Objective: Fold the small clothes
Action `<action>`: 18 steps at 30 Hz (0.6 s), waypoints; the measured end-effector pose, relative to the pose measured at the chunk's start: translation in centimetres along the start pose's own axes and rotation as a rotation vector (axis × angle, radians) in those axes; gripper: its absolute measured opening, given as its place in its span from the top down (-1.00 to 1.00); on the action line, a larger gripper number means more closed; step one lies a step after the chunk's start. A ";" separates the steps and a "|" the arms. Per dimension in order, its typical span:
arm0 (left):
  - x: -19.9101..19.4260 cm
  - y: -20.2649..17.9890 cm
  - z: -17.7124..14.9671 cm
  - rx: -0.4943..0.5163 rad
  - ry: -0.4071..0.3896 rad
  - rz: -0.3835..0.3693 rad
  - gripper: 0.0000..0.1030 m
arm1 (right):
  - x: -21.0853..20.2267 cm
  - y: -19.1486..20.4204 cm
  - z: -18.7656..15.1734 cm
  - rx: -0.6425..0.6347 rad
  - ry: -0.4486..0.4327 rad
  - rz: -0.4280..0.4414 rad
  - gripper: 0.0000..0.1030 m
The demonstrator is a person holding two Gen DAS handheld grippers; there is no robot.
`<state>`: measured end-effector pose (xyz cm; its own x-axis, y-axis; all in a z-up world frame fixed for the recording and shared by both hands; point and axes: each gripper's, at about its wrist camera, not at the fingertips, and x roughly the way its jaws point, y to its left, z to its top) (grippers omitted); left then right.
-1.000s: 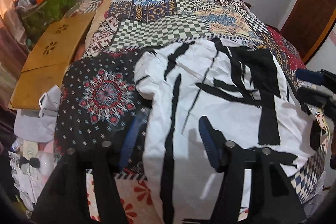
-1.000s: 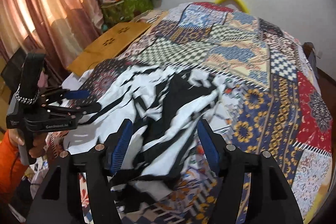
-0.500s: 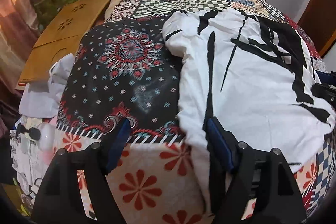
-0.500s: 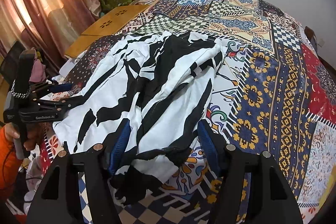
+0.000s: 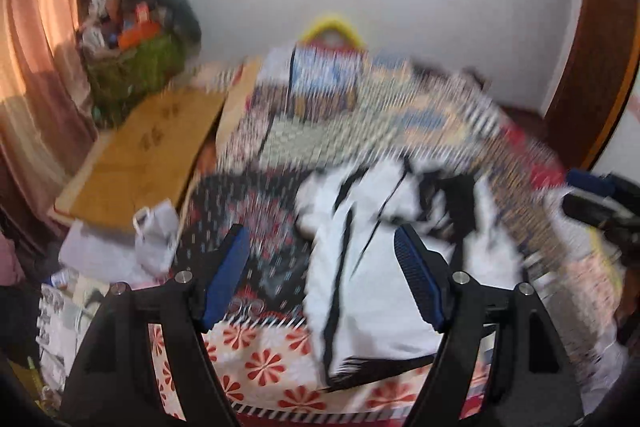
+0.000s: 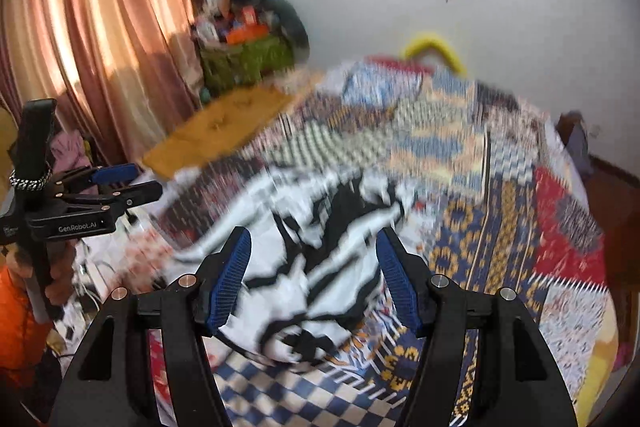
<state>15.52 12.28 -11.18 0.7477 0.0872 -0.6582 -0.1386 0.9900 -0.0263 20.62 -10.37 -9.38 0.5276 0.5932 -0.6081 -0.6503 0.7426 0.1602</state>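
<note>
A black-and-white patterned shirt [image 5: 376, 267] lies rumpled on the patchwork bedspread [image 6: 500, 219], at the bed's near edge. The left gripper [image 5: 324, 275] hovers above the shirt's left side, level, fingers [image 5: 228, 275] spread wide and holding nothing. The right gripper [image 6: 314, 279] hangs over the shirt's right side, fingers [image 6: 396, 283] likewise wide and empty. Both views are motion-blurred.

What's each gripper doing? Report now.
Left gripper: open, holding nothing.
Right gripper: open, above the black-and-white garment, holding nothing.
</note>
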 end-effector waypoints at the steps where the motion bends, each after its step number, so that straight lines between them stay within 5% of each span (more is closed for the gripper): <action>1: -1.1 -0.4 0.5 -0.001 -0.032 -0.009 -0.46 | -0.8 0.3 0.4 -0.003 -0.028 0.002 -0.17; 10: -11.7 -4.7 1.2 0.045 -0.315 -0.049 -0.46 | -8.6 4.5 1.5 -0.045 -0.294 0.014 -0.17; 18: -16.1 -5.9 -1.1 0.026 -0.412 -0.015 -0.63 | -11.5 6.6 -0.4 -0.042 -0.384 -0.026 -0.21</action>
<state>3.55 4.92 -1.26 0.9477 0.1042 -0.3018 -0.1129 0.9935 -0.0115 10.01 -12.40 -1.60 0.7053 0.6536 -0.2745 -0.6518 0.7501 0.1116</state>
